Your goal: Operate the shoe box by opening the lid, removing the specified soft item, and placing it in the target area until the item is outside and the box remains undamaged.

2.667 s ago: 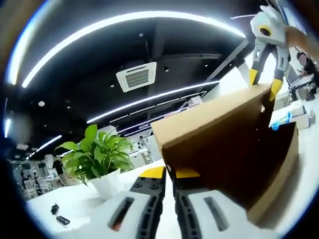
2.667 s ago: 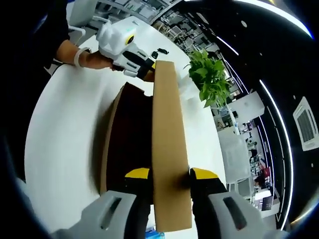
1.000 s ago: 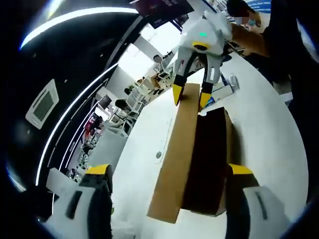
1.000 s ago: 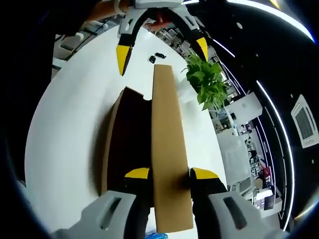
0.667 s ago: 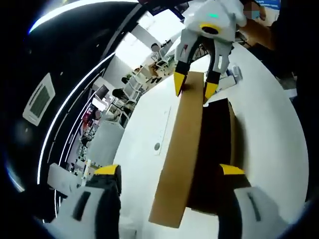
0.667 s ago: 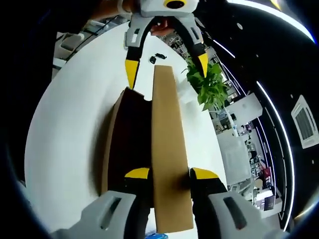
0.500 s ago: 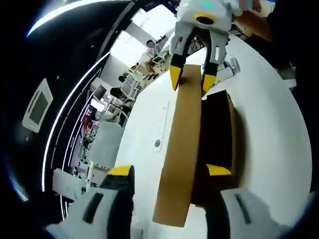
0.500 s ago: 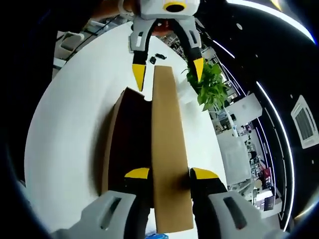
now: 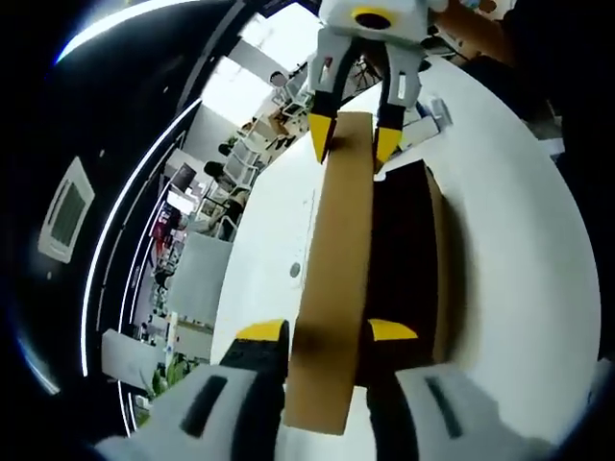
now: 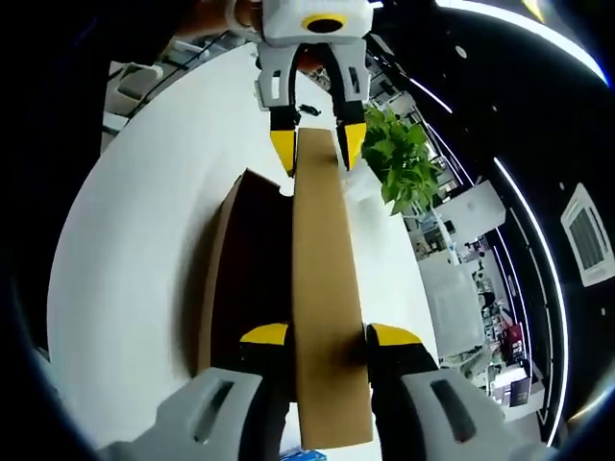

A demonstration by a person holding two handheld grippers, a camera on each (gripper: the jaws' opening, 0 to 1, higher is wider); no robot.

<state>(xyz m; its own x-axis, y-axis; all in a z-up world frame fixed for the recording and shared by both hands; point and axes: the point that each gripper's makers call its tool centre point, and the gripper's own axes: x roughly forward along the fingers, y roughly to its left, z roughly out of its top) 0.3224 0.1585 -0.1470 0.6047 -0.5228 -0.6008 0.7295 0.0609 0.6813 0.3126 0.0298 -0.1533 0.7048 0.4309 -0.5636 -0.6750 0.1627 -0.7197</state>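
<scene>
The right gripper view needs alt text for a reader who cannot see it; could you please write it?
The right gripper grips the near end of a raised cardboard lid, and the left gripper closes around its far end. The open shoe box sits on a white table, with a potted plant behind.

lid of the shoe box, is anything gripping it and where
Both grippers clamp the raised lid by its free edge: the right gripper at one end, the left gripper at the other.
</scene>
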